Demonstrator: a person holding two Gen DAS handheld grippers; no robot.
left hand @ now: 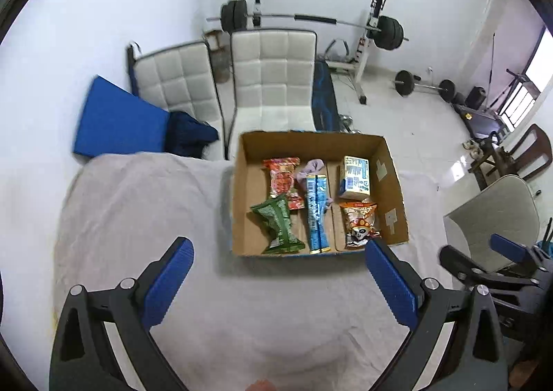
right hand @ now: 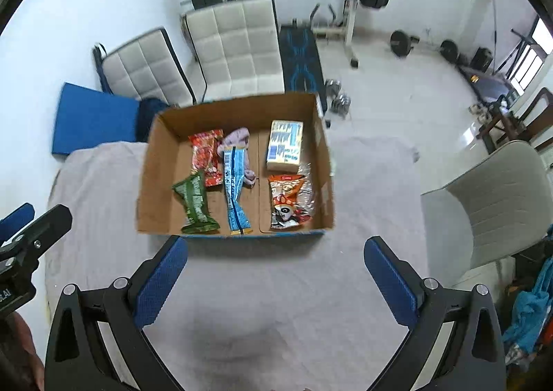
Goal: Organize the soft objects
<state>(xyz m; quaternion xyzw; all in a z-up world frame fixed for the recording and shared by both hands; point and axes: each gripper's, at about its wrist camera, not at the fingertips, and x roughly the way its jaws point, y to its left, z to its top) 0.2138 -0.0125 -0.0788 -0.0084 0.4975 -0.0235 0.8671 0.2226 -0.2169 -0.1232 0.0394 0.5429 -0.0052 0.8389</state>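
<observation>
An open cardboard box [left hand: 392,183] [right hand: 162,183] sits on a table covered with a pale cloth [left hand: 138,204] [right hand: 373,190]. In it lie a red packet [left hand: 281,180] [right hand: 205,157], a green packet [left hand: 278,225] [right hand: 195,202], a long blue packet [left hand: 316,211] [right hand: 235,194], a lilac soft piece [left hand: 312,168] [right hand: 236,138], a tissue pack [left hand: 356,176] [right hand: 285,145] and an orange panda packet [left hand: 359,223] [right hand: 288,202]. My left gripper [left hand: 280,256] is open and empty, just short of the box's near edge. My right gripper [right hand: 276,252] is open and empty, also before the box.
Two white padded chairs [left hand: 273,80] [right hand: 238,45] and a blue mat [left hand: 117,118] [right hand: 93,114] stand behind the table. A barbell rack [left hand: 373,28] and weights are at the far wall. A grey chair [left hand: 497,218] [right hand: 490,197] stands at the right.
</observation>
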